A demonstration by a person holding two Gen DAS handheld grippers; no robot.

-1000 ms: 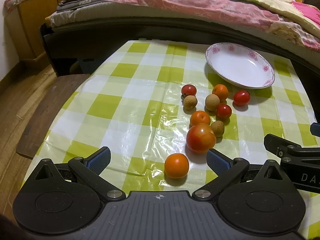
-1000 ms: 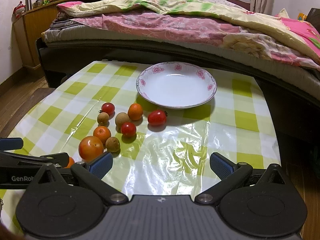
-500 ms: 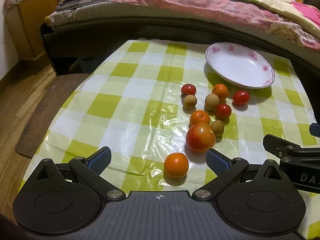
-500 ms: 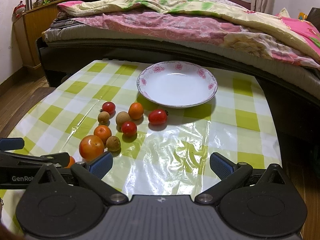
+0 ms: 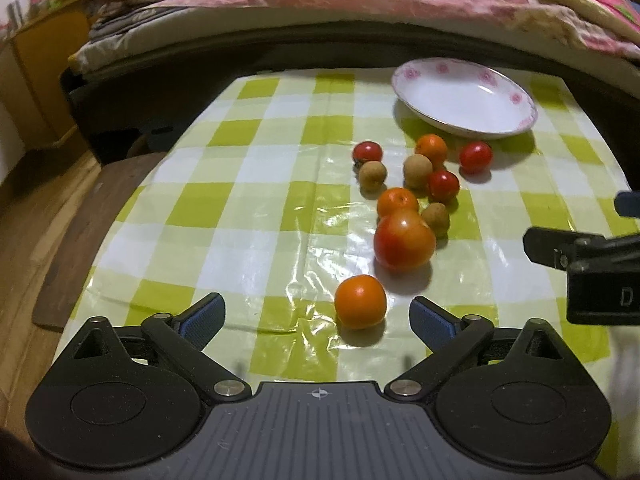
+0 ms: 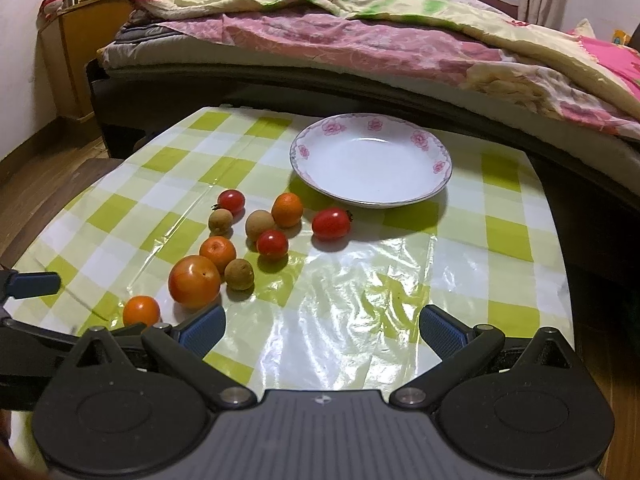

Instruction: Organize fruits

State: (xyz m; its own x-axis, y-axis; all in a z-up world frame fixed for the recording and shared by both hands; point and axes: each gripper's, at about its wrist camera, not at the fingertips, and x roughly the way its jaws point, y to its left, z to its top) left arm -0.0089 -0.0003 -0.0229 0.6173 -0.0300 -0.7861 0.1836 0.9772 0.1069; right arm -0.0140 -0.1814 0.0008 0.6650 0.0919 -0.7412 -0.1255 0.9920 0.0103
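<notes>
Several fruits lie loose on the green-checked tablecloth (image 5: 248, 216). Nearest me is a small orange (image 5: 360, 306) (image 6: 141, 311), then a big tomato (image 5: 404, 239) (image 6: 194, 281). Behind them sit more small oranges, brown longans and cherry tomatoes, such as the one (image 6: 331, 222) beside the plate. The white flowered plate (image 5: 464, 98) (image 6: 370, 160) holds nothing. My left gripper (image 5: 316, 318) is open, with the small orange just ahead between its fingers, untouched. My right gripper (image 6: 322, 326) is open over bare cloth, right of the fruits.
A bed with pink and yellow quilts (image 6: 360, 36) runs along the table's far side. A wooden cabinet (image 6: 76, 40) stands at the far left. Wooden floor (image 5: 28, 216) lies left of the table. The right gripper's black body (image 5: 592, 272) shows at the left view's right edge.
Both grippers moved forward a little toward the fruits and the views tilted down slightly. The fruits and plate stayed where they were. Both jaws remained open.
</notes>
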